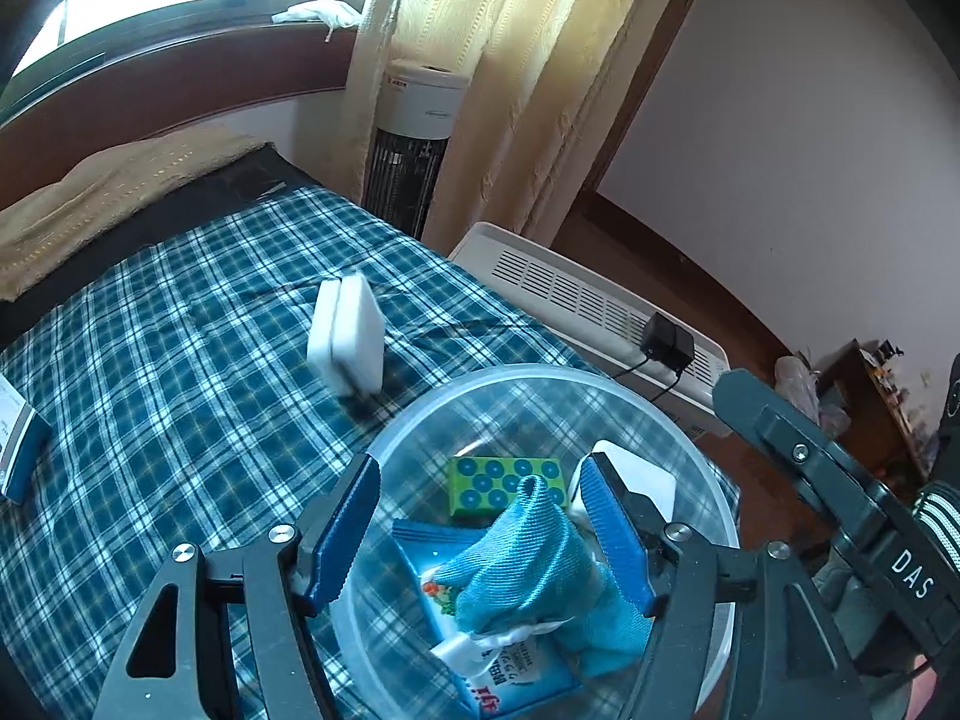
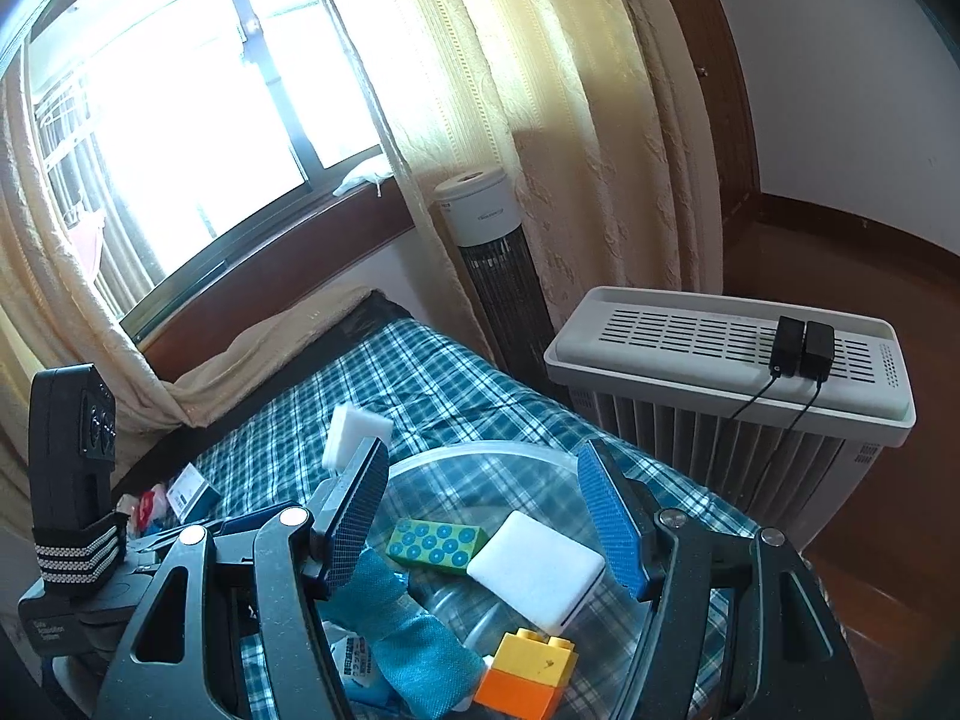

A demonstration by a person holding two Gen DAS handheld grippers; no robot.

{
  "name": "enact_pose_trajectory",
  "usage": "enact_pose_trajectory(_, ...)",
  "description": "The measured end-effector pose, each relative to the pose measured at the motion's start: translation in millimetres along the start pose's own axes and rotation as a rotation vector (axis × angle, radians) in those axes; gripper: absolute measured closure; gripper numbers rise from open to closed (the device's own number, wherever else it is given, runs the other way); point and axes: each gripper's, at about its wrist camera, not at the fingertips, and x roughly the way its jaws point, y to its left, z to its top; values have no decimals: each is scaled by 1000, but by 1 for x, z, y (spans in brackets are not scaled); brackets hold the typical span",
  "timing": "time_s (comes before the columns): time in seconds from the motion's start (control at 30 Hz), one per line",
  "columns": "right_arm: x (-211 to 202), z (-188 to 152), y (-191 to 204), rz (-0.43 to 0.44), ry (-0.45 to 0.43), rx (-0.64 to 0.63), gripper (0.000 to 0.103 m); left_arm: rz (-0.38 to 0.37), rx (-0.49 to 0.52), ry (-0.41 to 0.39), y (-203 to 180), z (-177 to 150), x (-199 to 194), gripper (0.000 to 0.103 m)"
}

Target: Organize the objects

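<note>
Left wrist view: clear round plastic bowl [image 1: 600, 378] directly under left gripper [image 1: 480, 516], jaws apart, empty; teal woven cloth [image 1: 528, 552] heaped between them atop blue snack packet [image 1: 516, 684], green studded brick [image 1: 504, 486] just beyond. Likely gathering loose items in one container. White sponge block [image 1: 348, 336] farther ahead on plaid bedcover [image 1: 180, 360], outside bowl. Right wrist view alone shows yellow-orange brick stack [image 2: 528, 672], white flat box [image 2: 534, 570]; right gripper [image 2: 486, 516] spread, empty.

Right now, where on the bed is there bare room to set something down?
Bare plaid bedspread lies between the white box and the small carton at the left edge, and beyond the white box toward the beige blanket. The clear bowl is crowded: teal cloth, green block, packets.
</note>
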Motion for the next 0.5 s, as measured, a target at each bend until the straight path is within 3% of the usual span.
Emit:
enact_pose_trajectory(0.27, 1, -2, 3, 6, 5, -2, 36, 50, -53, -18, 24, 9, 0, 30)
enact_pose_trajectory(0.5, 5, -4, 1, 17, 17, -7, 36, 168, -83, -37, 51, 29, 20, 30)
